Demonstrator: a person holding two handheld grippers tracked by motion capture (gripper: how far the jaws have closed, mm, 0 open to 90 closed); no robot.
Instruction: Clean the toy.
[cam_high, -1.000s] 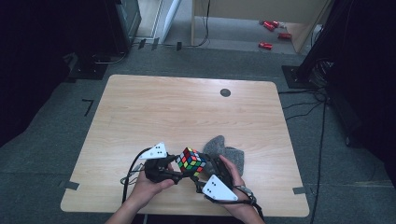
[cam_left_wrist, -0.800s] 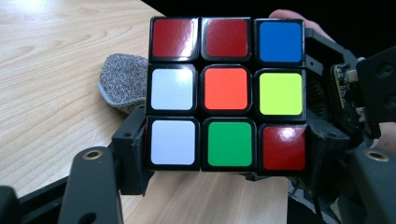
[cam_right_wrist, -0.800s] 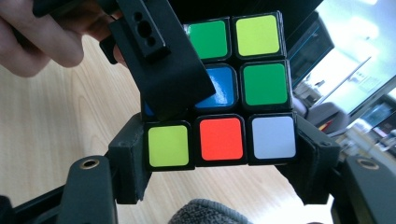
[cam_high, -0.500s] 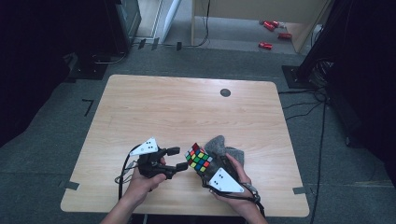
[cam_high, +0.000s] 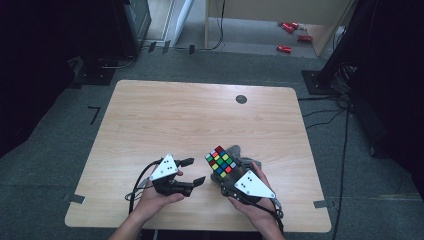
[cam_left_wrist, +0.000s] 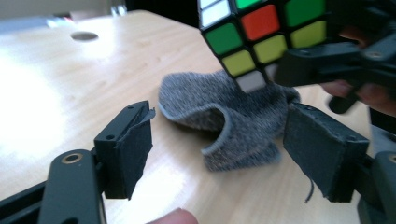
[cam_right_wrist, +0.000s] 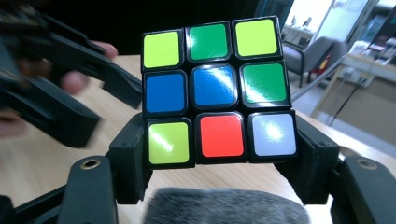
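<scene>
Cube (cam_right_wrist: 217, 91) sat pinched in the right gripper (cam_right_wrist: 219, 158), frame centre; left gripper (cam_left_wrist: 224, 149) stood spread, jaws just narrowing, apparently empty.

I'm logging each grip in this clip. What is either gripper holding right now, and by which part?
The right gripper holds the puzzle cube by the two opposite sides of its bottom layer. The left gripper is open, holding nothing.
</scene>
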